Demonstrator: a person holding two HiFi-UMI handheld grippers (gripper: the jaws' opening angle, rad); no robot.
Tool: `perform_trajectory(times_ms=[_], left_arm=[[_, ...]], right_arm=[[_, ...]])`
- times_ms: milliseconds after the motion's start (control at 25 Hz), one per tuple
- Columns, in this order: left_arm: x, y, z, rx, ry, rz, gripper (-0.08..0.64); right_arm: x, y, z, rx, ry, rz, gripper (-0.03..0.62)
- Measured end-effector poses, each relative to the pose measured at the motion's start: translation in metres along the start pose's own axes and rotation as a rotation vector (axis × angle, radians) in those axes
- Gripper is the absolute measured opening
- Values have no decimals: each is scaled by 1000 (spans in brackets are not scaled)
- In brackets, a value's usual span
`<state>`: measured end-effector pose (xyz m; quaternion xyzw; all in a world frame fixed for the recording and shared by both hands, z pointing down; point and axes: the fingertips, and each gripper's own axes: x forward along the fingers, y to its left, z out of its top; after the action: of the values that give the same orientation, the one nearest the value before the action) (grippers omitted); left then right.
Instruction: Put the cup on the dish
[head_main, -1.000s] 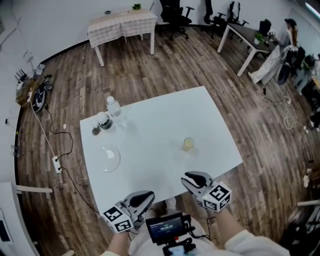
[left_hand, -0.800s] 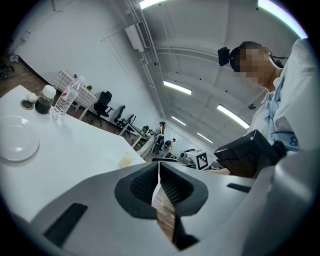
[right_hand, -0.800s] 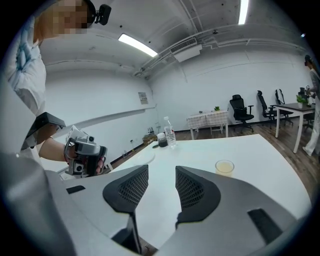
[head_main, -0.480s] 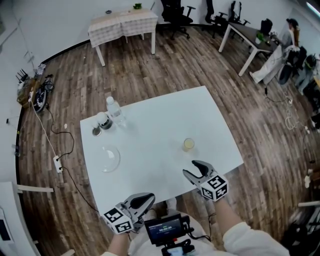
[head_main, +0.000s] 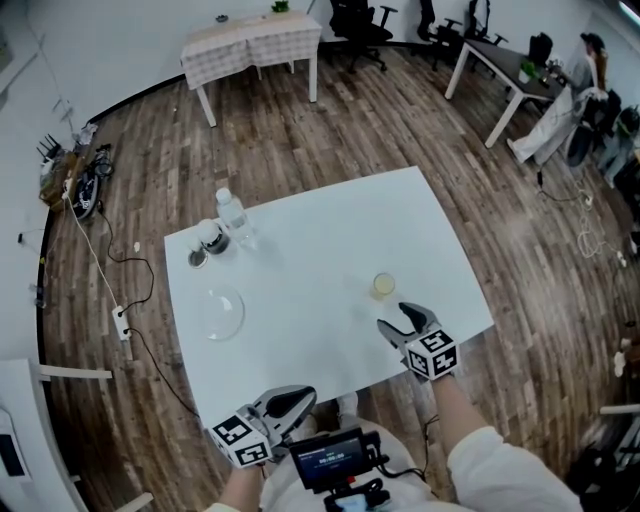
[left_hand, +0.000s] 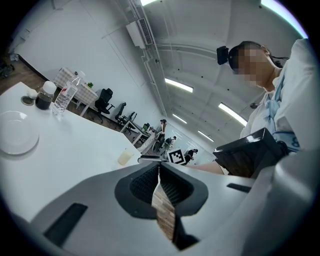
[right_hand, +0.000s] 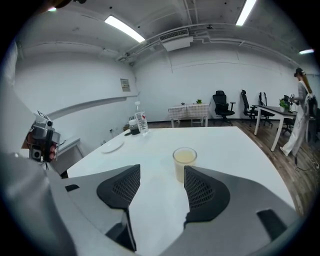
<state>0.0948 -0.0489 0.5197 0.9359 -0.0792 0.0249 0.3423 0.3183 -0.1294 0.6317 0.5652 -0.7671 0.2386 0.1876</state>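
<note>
A small clear cup (head_main: 383, 286) of pale yellow drink stands on the white table (head_main: 320, 240), right of the middle. The clear dish (head_main: 222, 312) lies far to its left. My right gripper (head_main: 405, 320) hovers just short of the cup. In the right gripper view the cup (right_hand: 184, 161) stands a little beyond the tips of the right gripper (right_hand: 161, 171). Its jaws have just been opening and nothing is between them. My left gripper (head_main: 292, 402) stays at the table's near edge, and in its own view the left gripper (left_hand: 159, 167) is shut and empty.
A water bottle (head_main: 232, 213), a dark jar (head_main: 214, 240) and a small lid (head_main: 196, 260) stand at the table's far left corner. Beyond lie wooden floor, a checked-cloth table (head_main: 255, 40) and office chairs. A person stands at the desks (head_main: 505, 70) far right.
My right gripper has moved forward and down over the table toward the cup, and its jaws have spread wider. The left gripper, cup and dish have stayed where they were.
</note>
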Motion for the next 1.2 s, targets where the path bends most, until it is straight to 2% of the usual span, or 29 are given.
perform_trajectory(times_ms=[560, 1200], left_arm=[[7, 2, -3, -19, 17, -3, 2], [10, 9, -12, -49, 39, 4, 2]], right_arm=[[39, -41, 9, -39, 65, -89, 284], [72, -54, 5, -49, 95, -95, 287]])
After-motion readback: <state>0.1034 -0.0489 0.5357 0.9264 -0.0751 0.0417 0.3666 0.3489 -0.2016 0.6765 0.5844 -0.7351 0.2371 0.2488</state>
